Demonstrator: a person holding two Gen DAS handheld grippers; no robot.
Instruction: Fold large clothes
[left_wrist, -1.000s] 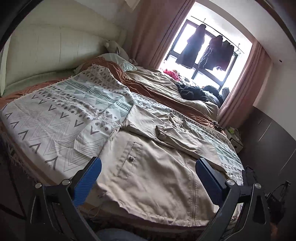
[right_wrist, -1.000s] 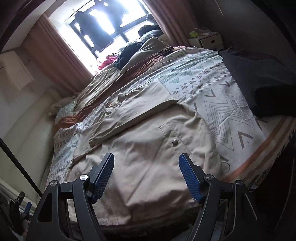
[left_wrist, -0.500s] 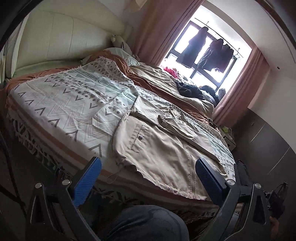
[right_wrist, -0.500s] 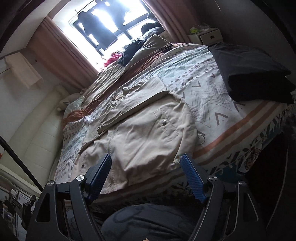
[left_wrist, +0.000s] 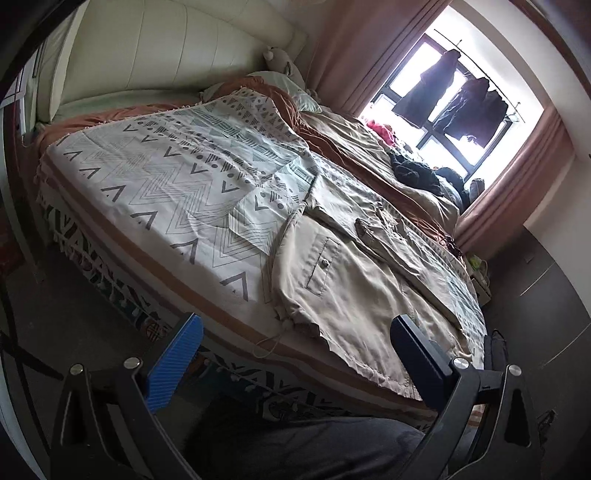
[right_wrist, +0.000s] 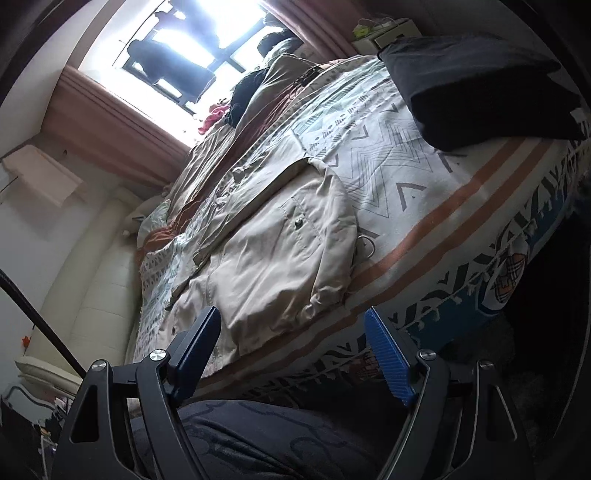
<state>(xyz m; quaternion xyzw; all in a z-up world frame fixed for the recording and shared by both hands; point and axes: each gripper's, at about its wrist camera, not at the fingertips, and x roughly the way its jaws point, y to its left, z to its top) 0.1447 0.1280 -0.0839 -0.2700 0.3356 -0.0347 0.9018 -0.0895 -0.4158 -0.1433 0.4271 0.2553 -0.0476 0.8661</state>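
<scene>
Jacket: we see a beige jacket lying flat on the bed, close to the near edge, with its sleeves folded in over the chest and a snap pocket facing up
Jacket hem: it reaches the bed's edge, and a thin drawstring trails off it over the striped border
Bed cover: we make out a pale blanket with grey chevrons and orange stripes under the jacket
Left gripper: spread wide, nothing between the blue pads, held off the bed in front of the hem
Right gripper: spread wide with nothing in it; its jaws have just been opening, and it sits below the bed's edge, apart from the jacket
Dark bundle: a folded black garment rests on the far corner of the bed, well apart from the jacket
Person: we see a dark trouser leg below both grippers
</scene>
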